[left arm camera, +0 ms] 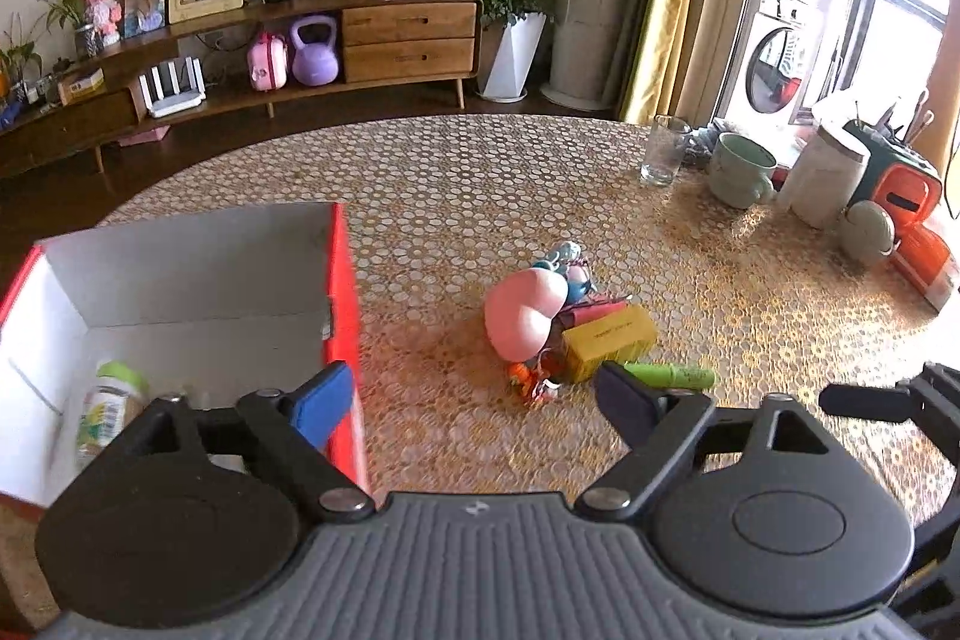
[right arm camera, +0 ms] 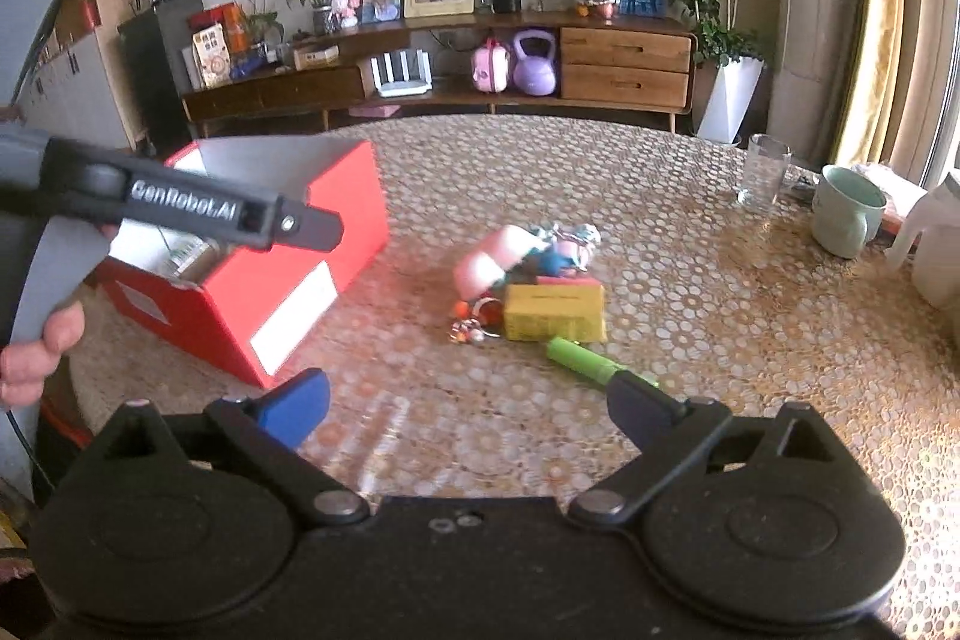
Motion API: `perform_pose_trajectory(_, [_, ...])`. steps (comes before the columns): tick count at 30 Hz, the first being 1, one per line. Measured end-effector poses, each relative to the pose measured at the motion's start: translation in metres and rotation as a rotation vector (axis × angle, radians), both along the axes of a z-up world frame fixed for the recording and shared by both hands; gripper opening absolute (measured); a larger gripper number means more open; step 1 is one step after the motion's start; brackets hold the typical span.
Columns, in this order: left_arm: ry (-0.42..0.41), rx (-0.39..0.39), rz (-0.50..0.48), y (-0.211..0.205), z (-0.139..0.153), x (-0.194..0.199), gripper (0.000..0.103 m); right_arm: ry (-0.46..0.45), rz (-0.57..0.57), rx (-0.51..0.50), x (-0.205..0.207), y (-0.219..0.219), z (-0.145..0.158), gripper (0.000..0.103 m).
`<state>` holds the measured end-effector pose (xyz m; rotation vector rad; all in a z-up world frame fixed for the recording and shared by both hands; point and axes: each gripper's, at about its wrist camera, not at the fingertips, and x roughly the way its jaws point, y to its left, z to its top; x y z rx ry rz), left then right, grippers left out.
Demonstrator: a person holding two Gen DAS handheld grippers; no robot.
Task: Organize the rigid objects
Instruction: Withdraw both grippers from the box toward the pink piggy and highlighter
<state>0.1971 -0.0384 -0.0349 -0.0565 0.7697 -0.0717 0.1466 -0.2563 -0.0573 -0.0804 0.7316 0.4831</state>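
Note:
A red box (left arm camera: 345, 280) with a white inside stands at the table's left; a jar with a pale green lid (left arm camera: 111, 409) lies in it. The box also shows in the right wrist view (right arm camera: 288, 274). A small pile lies mid-table: a pink rounded toy (left arm camera: 525, 313), a yellow box (left arm camera: 609, 340), a green tube (left arm camera: 675, 376), blue and orange trinkets. In the right wrist view the same yellow box (right arm camera: 552, 310) and green tube (right arm camera: 579, 358) lie ahead. My left gripper (left arm camera: 474, 400) is open and empty beside the red box's right wall. My right gripper (right arm camera: 471, 400) is open and empty, near the tube.
A glass (left arm camera: 660, 151), a pale green mug (left arm camera: 741, 169), a white jug (left arm camera: 822, 172) and an orange utensil holder (left arm camera: 900, 187) stand at the table's far right. A wooden sideboard (left arm camera: 300, 52) and plants stand beyond the table.

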Motion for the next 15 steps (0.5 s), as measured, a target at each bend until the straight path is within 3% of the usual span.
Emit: perform_pose_trajectory(15, [0.064,-0.001,0.034,-0.024,-0.041,0.079,0.093,0.074,0.006,-0.022,0.061,-0.026,-0.049,0.094])
